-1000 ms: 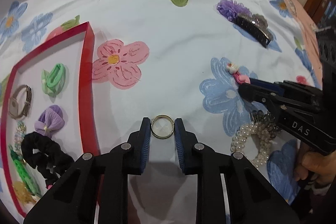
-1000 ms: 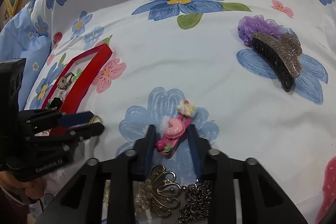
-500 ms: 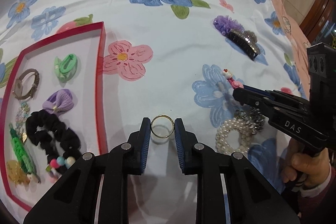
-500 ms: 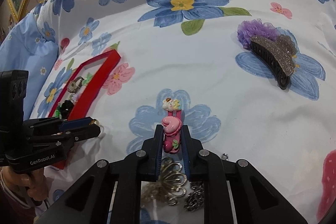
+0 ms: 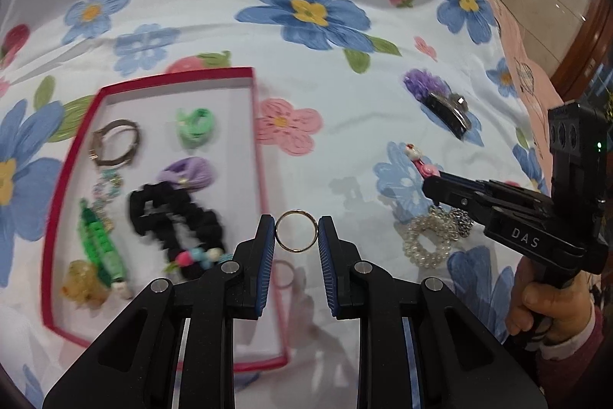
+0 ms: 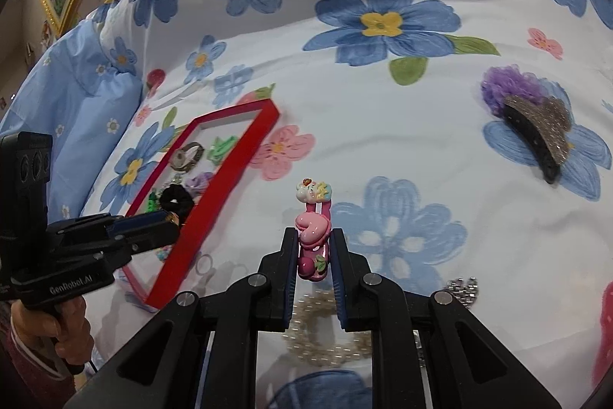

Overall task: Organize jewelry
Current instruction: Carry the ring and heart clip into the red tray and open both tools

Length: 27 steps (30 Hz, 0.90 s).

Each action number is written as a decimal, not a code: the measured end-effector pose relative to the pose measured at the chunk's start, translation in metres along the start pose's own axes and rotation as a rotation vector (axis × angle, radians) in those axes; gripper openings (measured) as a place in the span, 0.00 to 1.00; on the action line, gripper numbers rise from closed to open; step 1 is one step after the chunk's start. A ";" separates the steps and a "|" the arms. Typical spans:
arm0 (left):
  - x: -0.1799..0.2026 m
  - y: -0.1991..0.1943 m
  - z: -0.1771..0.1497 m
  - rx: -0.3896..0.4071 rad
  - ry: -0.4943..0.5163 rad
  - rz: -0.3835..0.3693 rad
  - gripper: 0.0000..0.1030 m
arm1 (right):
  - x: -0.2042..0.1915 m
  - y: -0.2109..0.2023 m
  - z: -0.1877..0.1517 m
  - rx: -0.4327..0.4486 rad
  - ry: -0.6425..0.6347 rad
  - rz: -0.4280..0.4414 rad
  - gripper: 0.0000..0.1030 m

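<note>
My left gripper is shut on a gold ring and holds it in the air over the right wall of the red tray. The tray holds a black scrunchie, a purple hair tie, a green hair tie, a watch and a green charm. My right gripper is shut on a pink hair clip and holds it above the bedsheet, right of the tray. The left gripper also shows in the right wrist view.
A pearl bracelet and a silver chain lie on the flowered sheet under the right gripper. A dark glitter claw clip and a purple scrunchie lie further right. A blue pillow lies at the left.
Both grippers have risen from the sheet with their loads. The left gripper carried the ring left over the tray's right wall. The right gripper closed on the pink clip and lifted it.
</note>
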State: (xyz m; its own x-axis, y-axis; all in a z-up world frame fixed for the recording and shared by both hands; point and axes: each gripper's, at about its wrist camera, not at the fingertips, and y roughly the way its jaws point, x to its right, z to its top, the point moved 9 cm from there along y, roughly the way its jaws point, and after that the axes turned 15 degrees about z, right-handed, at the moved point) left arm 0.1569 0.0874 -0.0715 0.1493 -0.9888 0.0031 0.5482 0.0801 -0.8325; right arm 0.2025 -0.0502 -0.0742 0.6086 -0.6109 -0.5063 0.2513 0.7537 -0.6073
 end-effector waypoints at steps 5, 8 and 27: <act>-0.027 -0.008 -0.004 0.009 -0.049 0.029 0.20 | -0.016 0.007 0.000 -0.011 -0.022 0.022 0.16; -0.039 -0.011 -0.007 0.011 -0.069 0.036 0.20 | -0.025 0.012 0.000 -0.018 -0.033 0.034 0.16; -0.093 -0.018 -0.019 0.020 -0.148 0.086 0.20 | -0.080 0.041 0.004 -0.064 -0.097 0.114 0.16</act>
State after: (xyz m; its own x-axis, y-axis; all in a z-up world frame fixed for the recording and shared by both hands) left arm 0.1174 0.1754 -0.0668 0.3148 -0.9490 0.0152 0.5439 0.1673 -0.8223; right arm 0.1671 0.0302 -0.0566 0.7012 -0.4935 -0.5145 0.1298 0.7979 -0.5886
